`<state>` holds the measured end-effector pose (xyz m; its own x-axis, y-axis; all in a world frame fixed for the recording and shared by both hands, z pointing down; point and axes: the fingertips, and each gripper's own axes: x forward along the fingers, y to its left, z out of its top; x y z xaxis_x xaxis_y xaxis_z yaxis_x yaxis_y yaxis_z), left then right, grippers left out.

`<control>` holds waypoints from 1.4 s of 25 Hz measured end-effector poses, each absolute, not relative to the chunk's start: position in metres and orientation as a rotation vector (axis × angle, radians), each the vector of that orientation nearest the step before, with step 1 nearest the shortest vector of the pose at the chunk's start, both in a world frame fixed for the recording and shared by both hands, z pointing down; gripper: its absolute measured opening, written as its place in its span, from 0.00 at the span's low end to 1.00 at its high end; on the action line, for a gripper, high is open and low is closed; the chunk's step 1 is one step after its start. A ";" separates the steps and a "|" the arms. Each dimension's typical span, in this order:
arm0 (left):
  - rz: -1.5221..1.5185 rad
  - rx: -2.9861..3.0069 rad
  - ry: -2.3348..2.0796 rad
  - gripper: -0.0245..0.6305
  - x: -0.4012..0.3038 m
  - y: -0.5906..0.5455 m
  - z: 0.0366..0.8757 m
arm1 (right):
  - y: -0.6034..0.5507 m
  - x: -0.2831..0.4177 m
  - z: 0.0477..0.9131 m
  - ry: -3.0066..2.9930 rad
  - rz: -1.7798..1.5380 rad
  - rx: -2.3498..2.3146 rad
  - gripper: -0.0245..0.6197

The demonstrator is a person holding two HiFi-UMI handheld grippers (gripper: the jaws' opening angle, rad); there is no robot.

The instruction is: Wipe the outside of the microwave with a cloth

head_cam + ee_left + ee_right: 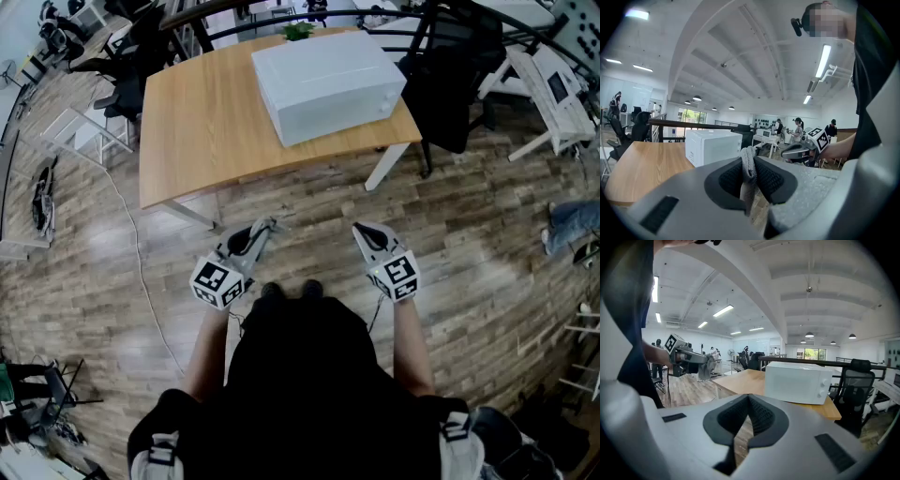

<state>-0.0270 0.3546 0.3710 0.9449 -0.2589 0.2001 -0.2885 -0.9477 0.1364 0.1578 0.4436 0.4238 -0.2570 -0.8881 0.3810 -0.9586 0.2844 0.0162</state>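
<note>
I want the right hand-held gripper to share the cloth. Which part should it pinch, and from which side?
Probably the loose tail of the cloth hanging below the left hand-held gripper, whose jaws are shut on its upper part. Come low from the right, after opening the right hand-held gripper, which is shut now.

2 claws: left claw point(262, 230), right claw point(366, 230). 2 marker cubes point(217, 283), 1 per claw. 1 cloth point(748, 164), betw. the left claw's jaws. 1 microwave point(323, 80) ahead of both claws, w/ 2 knobs point(822, 380) on its front. 1 wooden table point(197, 122) under it. 1 green plant point(298, 31) beyond the microwave, on the side away from the claws. 1 black office chair point(450, 66) ahead-right of the right claw. Approx. 3 ppl point(799, 131) standing far off, past the right claw.
</note>
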 end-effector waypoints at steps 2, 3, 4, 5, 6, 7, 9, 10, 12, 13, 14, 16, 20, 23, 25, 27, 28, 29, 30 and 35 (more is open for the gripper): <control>0.268 2.927 -0.423 0.11 -0.028 0.355 0.372 | 0.444 0.158 0.426 -2.251 0.306 1.678 0.03; 0.268 2.922 -0.426 0.11 -0.028 0.355 0.373 | 0.444 0.158 0.427 -2.251 0.307 1.676 0.03; 0.267 2.917 -0.429 0.11 -0.028 0.355 0.373 | 0.444 0.158 0.427 -2.252 0.303 1.674 0.03; 0.266 2.914 -0.430 0.11 -0.028 0.355 0.373 | 0.444 0.159 0.427 -2.259 0.289 1.669 0.03; 0.264 2.913 -0.431 0.11 -0.027 0.355 0.372 | 0.442 0.159 0.427 -2.267 0.270 1.664 0.03; 0.263 2.914 -0.433 0.11 -0.026 0.355 0.372 | 0.442 0.160 0.427 -2.270 0.263 1.661 0.03; 0.263 2.913 -0.435 0.11 -0.025 0.354 0.373 | 0.442 0.161 0.429 -2.263 0.286 1.662 0.03; 0.264 2.914 -0.436 0.11 -0.024 0.354 0.374 | 0.442 0.161 0.429 -2.255 0.302 1.664 0.03; 0.265 2.917 -0.435 0.11 -0.024 0.354 0.375 | 0.444 0.162 0.430 -2.246 0.325 1.667 0.03; 0.265 2.918 -0.435 0.11 -0.024 0.354 0.375 | 0.444 0.162 0.431 -2.247 0.329 1.668 0.03; 0.265 2.920 -0.436 0.11 -0.023 0.354 0.375 | 0.443 0.163 0.431 -2.253 0.326 1.667 0.03; 0.265 2.921 -0.439 0.11 -0.022 0.352 0.373 | 0.440 0.163 0.431 -2.276 0.289 1.656 0.03; 0.259 2.915 -0.461 0.11 -0.023 0.349 0.372 | 0.436 0.164 0.436 -2.293 0.291 1.638 0.04; 0.252 2.907 -0.486 0.11 -0.025 0.343 0.371 | 0.431 0.165 0.434 -2.264 0.331 1.619 0.04; 0.248 2.895 -0.502 0.11 -0.026 0.338 0.373 | 0.425 0.165 0.434 -2.277 0.303 1.599 0.04; 0.245 2.878 -0.521 0.11 -0.031 0.334 0.377 | 0.418 0.162 0.439 -2.297 0.280 1.582 0.04; 0.243 2.872 -0.531 0.11 -0.034 0.331 0.379 | 0.414 0.159 0.441 -2.305 0.276 1.574 0.04; 0.242 2.866 -0.541 0.11 -0.038 0.327 0.382 | 0.409 0.155 0.442 -2.311 0.273 1.564 0.04; 0.241 2.861 -0.550 0.11 -0.041 0.323 0.384 | 0.405 0.152 0.443 -2.313 0.270 1.552 0.04; 0.245 2.842 -0.578 0.11 -0.048 0.305 0.395 | 0.389 0.149 0.448 -2.277 0.331 1.523 0.04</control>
